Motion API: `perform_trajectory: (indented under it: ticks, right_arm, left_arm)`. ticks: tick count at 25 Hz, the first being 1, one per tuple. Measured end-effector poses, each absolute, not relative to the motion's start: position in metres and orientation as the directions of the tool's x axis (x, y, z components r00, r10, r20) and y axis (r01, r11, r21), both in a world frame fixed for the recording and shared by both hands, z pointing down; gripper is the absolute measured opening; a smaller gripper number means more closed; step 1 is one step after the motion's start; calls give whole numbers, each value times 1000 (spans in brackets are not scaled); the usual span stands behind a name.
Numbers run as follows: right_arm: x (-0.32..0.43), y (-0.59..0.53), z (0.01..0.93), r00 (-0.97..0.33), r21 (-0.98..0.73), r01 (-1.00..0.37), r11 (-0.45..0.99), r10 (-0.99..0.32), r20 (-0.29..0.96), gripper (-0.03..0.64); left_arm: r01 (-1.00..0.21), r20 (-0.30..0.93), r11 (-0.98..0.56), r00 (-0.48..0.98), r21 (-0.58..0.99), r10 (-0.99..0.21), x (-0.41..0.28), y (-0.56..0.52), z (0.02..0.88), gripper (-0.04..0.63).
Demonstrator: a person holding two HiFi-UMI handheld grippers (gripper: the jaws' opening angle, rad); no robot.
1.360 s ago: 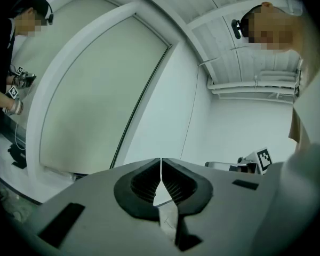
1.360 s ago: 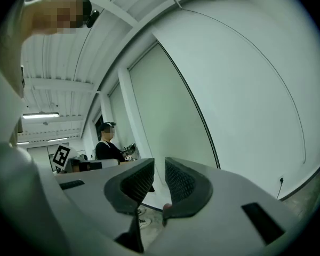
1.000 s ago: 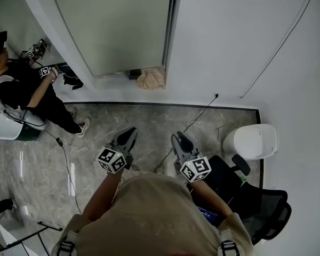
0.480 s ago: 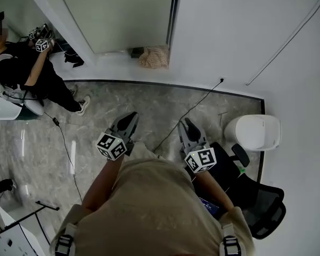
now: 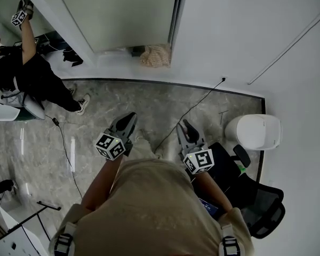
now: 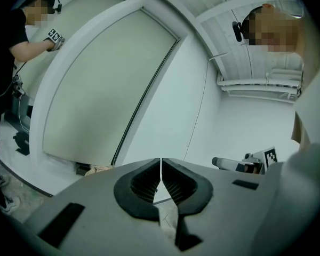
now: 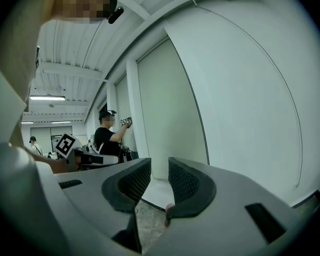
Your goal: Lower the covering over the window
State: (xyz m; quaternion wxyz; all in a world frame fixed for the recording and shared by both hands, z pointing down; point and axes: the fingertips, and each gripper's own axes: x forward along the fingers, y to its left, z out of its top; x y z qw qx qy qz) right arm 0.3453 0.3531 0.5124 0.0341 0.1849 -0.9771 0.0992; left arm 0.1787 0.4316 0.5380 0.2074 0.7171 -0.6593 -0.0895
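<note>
The window covering [image 5: 117, 15] is a pale beige roller blind that hangs down nearly to the sill, framed in white. It also fills the left gripper view [image 6: 101, 100] and shows in the right gripper view [image 7: 168, 105]. My left gripper [image 5: 130, 117] is held low over the floor and points toward the window. Its jaws [image 6: 160, 161] are shut with nothing between them. My right gripper [image 5: 185, 126] is beside it, facing the white wall right of the blind. It is open by a narrow gap [image 7: 159, 167] and holds nothing. Both are well short of the blind.
A thin cord [image 5: 288, 33] runs down the white wall at right. A beige bag [image 5: 154, 55] lies on the sill. A white bin [image 5: 254, 132] and a black office chair [image 5: 258, 199] stand at my right. A cable [image 5: 186, 113] crosses the marble floor. Another seated person [image 5: 21, 79] works at the left window.
Both of my grippers have sunk a little and stayed side by side, with the jaws unchanged. The person at left has raised an arm high along their window.
</note>
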Motion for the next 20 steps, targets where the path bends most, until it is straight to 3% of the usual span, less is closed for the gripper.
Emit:
perform_trajectory:
  ticks: [20]
  right_arm:
    - [173,295,517,-898,-178,-439,881,-419,137,87]
  left_arm:
    - [-884,137,-146,227,443,-964,13,357,551,23]
